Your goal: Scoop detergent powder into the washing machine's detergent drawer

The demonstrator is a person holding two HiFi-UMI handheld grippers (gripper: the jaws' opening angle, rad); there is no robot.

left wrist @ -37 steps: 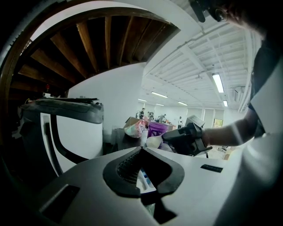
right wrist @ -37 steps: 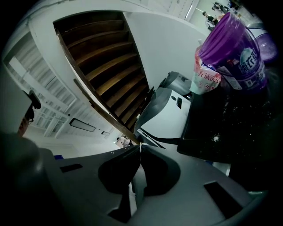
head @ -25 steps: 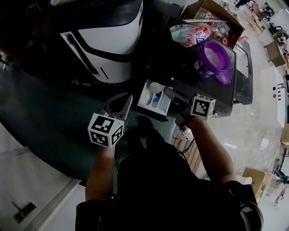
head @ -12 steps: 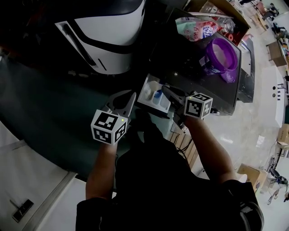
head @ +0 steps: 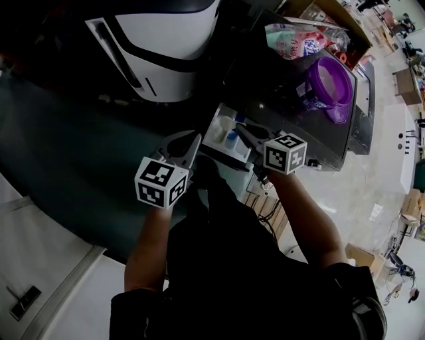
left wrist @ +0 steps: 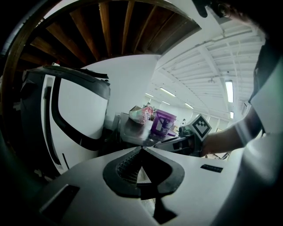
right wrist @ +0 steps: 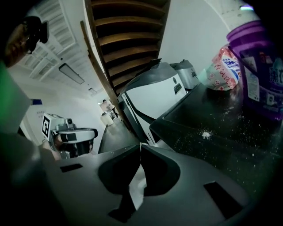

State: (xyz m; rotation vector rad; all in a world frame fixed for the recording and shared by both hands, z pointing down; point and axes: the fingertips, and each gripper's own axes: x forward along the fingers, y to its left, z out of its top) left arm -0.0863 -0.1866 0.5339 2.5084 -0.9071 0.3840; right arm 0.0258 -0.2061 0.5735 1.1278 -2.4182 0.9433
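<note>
The white washing machine point(head: 159, 46) stands at the top of the head view, and its white detergent drawer point(head: 214, 133) is pulled out beside it. My right gripper point(head: 242, 131) is shut on a white scoop point(head: 226, 124) that hangs over the drawer. In the right gripper view the jaws point(right wrist: 140, 144) meet on a thin pale edge. My left gripper point(head: 192, 143) is shut and holds nothing, just left of the drawer; its tips point(left wrist: 142, 148) touch. The purple detergent tub point(head: 329, 83) stands open on the dark top.
A pink and green detergent bag point(head: 295, 40) lies behind the tub on the dark cabinet top point(head: 285, 113). Spilled powder point(right wrist: 205, 133) speckles that top. A cardboard box point(head: 319, 13) sits at the far right corner. Cables point(head: 265, 192) hang below the cabinet.
The right gripper with the scoop has drawn slightly left, closer to the drawer and the left gripper. The left gripper has barely moved.
</note>
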